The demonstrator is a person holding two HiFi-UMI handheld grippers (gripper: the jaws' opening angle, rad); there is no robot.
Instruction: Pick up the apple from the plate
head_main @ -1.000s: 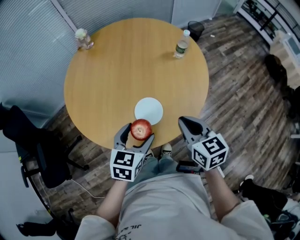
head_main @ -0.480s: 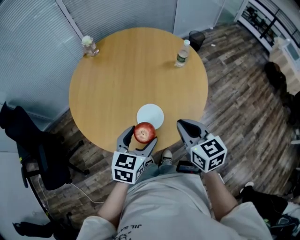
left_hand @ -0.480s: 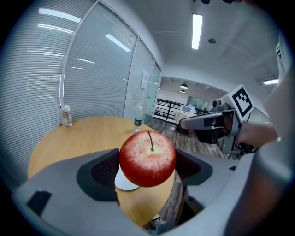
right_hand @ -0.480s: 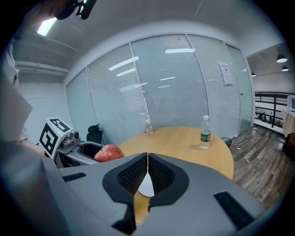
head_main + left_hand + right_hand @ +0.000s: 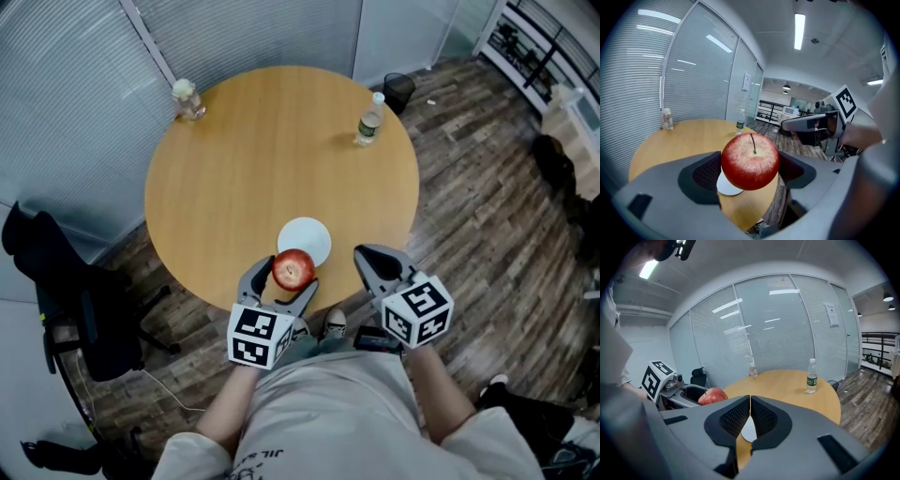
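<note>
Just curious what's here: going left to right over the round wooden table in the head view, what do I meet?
small clear jar → round red apple → clear plastic water bottle with a green label

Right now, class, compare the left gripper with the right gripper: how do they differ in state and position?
The left gripper is shut on the apple, its jaws held apart by it; the right gripper has its jaws together, with nothing between them. The left gripper sits just in front of the plate; the right gripper is to the plate's right, by the rim of the table. Both point forward towards the table.
</note>
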